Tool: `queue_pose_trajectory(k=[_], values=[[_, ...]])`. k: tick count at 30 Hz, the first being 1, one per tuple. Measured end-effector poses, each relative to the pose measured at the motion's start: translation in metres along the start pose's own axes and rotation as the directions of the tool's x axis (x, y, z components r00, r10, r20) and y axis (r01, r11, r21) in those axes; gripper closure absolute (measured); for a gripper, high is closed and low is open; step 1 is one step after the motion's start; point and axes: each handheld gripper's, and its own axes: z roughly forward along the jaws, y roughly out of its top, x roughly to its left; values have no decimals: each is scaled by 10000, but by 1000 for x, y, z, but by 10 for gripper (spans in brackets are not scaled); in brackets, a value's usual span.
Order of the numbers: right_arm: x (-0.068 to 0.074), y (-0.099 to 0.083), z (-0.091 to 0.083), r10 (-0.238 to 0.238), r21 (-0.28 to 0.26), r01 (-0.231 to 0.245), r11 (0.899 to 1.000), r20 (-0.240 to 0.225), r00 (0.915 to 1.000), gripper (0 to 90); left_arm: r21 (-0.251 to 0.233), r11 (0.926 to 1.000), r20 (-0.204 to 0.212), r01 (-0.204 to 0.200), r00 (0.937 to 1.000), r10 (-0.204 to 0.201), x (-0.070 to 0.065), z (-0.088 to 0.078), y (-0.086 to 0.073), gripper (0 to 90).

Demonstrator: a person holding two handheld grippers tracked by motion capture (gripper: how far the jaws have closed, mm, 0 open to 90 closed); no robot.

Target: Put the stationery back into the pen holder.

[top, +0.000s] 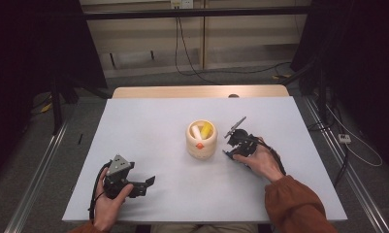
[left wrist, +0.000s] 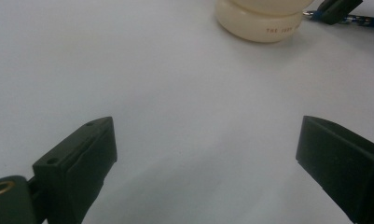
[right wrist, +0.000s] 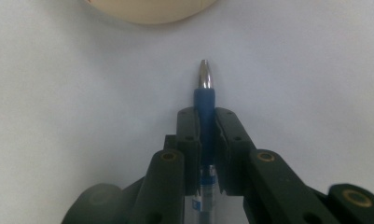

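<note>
White worktop (top: 148, 145) is carrying our cream pot (top: 202, 140) mid-table; our right gripper (right wrist: 206, 122) is pinching the blue pen (right wrist: 204, 95), not yet potted, left gripper (left wrist: 205, 154) spread idle.

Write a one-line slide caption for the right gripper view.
Right gripper shut on a blue pen, silver tip pointing toward the cream holder on the white table.

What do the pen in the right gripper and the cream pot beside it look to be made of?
Pen: blue matte grip, probably rubber; shiny silver tip, likely metal; clear barrel, likely plastic. It is clamped between the right gripper fingers. Pot: smooth cream body with a soft sheen and printed lettering, either glazed ceramic or plastic.
</note>
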Motion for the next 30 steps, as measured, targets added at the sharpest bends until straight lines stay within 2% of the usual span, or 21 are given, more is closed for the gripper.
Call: queue_pose_trajectory(k=[9, 14, 19, 21, 24, 30], values=[[-3, -4, -16, 210, -899, -210, 9957, -6, 9998, 818, -12, 10000, 12, -12, 10000, 12, 0, 0, 0, 52], [-7, -7, -25, 350, -1561, -344, 9871, 9, 9994, 818, -25, 10000, 47, 5, 10000, -5, 0, -1, 0, 52], [-11, -11, -32, 436, -2000, -443, 9788, -77, 9990, 817, -27, 10000, 24, 3, 10000, -3, 0, -1, 0, 52], [-12, -12, -33, 263, -2270, -255, 9736, 4, 9997, 817, -25, 10000, 28, 8, 10000, -8, 0, -1, 0, 52], [-12, -13, -37, 272, -2562, -245, 9663, 68, 9996, 817, -13, 10000, 32, -4, 10000, 4, 0, -1, 0, 52], [-15, -16, -43, 495, -3254, -414, 9447, 167, 9986, 817, -44, 10000, 33, 28, 10000, -27, 0, -2, 0, 52]])
